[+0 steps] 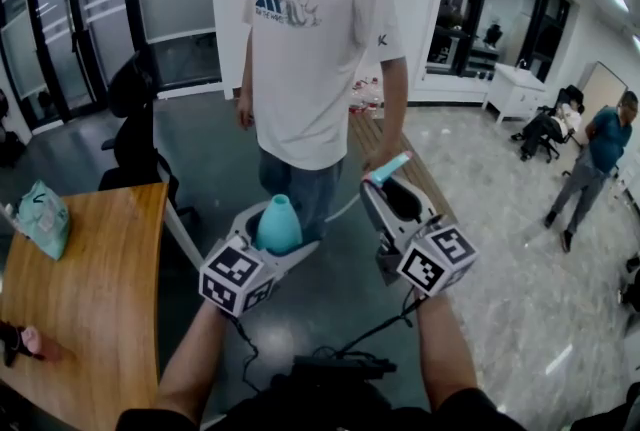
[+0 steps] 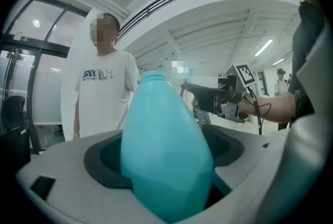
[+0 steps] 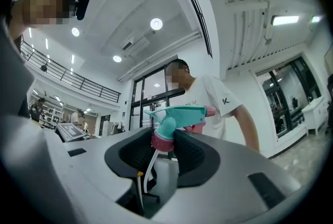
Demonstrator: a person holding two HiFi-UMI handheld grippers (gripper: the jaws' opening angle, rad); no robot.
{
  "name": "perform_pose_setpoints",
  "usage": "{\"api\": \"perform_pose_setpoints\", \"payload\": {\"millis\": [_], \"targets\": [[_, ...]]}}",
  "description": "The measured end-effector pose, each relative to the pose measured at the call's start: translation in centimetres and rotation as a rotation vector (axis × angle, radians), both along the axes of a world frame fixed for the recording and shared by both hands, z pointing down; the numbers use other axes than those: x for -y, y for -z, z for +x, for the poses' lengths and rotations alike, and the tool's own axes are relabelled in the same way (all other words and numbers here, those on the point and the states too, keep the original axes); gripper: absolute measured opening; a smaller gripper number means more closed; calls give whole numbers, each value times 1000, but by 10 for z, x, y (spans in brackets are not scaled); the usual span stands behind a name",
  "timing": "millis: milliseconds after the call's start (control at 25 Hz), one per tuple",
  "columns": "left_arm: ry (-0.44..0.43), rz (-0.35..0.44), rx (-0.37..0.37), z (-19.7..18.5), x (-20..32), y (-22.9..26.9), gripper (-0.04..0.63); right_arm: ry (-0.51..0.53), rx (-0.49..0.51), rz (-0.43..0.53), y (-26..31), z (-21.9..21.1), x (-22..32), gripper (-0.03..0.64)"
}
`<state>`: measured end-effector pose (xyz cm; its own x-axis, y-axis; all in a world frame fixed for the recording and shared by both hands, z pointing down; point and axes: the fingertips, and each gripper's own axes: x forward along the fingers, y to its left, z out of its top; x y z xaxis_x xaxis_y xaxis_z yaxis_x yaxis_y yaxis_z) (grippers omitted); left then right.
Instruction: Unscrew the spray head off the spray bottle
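Left gripper [image 1: 272, 244] is seen clenched on the teal spray bottle [image 2: 166, 155] – the body is pinched between the two dark pads, with the neck [image 2: 153, 77] pointing up and away from the camera and left bare, no head on it. Right gripper [image 1: 392, 197] is seen clamped on the spray head [image 3: 177, 116]: the pink collar [image 3: 162, 142] is wedged between the black pads, the teal trigger body stands above them with its pink nozzle tip to the right, and the white dip tube [image 3: 147, 168] hangs down into the gap between the jaws. In the head view the two grippers are held side by side in the air above the floor, bottle at left and spray head [image 1: 388, 169] at right – the two parts are apart, not touching. The marker cubes [image 1: 237, 277] [image 1: 438, 259] face the camera. A person in a white T-shirt [image 1: 310, 39] is standing just beyond the grippers. A wooden table [image 1: 90, 299] is noted at the left edge, with a teal bag [image 1: 42, 217] on its far end; a black chair [image 1: 135, 129] stands behind it. A second person in a blue top [image 1: 600, 159] is visible far off at the right
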<state>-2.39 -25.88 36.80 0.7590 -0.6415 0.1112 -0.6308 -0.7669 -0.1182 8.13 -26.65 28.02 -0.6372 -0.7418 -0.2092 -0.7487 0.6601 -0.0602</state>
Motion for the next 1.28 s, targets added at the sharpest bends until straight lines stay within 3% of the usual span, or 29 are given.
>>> {"api": "perform_pose_setpoints", "payload": {"millis": [560, 1280], "targets": [[17, 11, -47, 6, 0, 17, 424, -86, -43, -25, -21, 11, -5, 144], [13, 0, -42, 12, -1, 11, 425, -72, -56, -17, -25, 8, -10, 143]]}}
